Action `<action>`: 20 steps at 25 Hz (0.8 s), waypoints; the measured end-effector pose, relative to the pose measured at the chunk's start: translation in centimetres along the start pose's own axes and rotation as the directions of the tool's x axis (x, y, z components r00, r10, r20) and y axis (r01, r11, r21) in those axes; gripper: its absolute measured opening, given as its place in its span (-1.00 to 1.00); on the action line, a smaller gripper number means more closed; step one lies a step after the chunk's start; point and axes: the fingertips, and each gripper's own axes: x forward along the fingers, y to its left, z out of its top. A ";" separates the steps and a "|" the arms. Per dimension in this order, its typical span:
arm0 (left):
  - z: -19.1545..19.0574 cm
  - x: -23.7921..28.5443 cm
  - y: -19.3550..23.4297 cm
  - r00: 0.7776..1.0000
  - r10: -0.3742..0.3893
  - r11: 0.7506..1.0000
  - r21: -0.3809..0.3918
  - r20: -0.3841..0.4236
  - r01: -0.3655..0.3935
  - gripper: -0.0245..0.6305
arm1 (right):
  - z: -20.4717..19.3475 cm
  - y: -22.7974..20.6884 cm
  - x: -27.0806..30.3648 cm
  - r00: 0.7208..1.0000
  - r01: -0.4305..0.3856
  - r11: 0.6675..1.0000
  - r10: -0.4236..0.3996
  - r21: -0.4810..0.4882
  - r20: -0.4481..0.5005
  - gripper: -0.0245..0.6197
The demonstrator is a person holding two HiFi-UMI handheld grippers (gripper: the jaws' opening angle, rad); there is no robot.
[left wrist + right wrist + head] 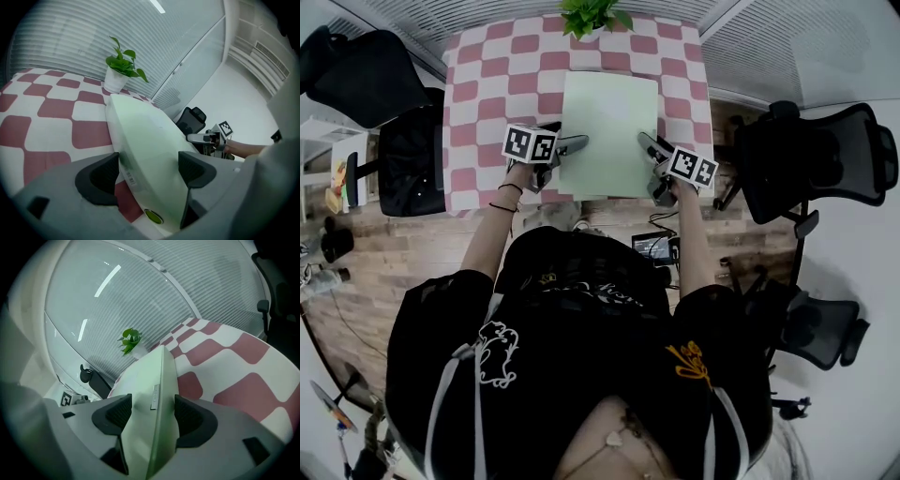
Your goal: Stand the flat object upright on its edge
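Observation:
A pale green flat object (609,131) lies with its broad face up on the red-and-white checked table (487,112), its near edge close to the table's front edge. My left gripper (572,145) reaches in at the object's near left corner. In the left gripper view that corner (145,140) sits between the jaws, which stand wide. My right gripper (649,142) is at the near right corner. In the right gripper view the object's thin edge (157,390) runs between the wide jaws. Neither pair of pads visibly presses on it.
A potted plant (592,17) stands at the table's far edge, just beyond the object. Black office chairs stand at the left (412,159) and at the right (825,155) of the table. A small device (652,246) lies on the wooden floor by the person.

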 end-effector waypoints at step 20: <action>2.2 -3.1 -3.0 0.996 0.075 0.954 0.285 0.053 -0.087 0.25 | 1.2 4.3 -3.9 0.994 0.055 0.965 -0.030 -0.256 0.104 -0.16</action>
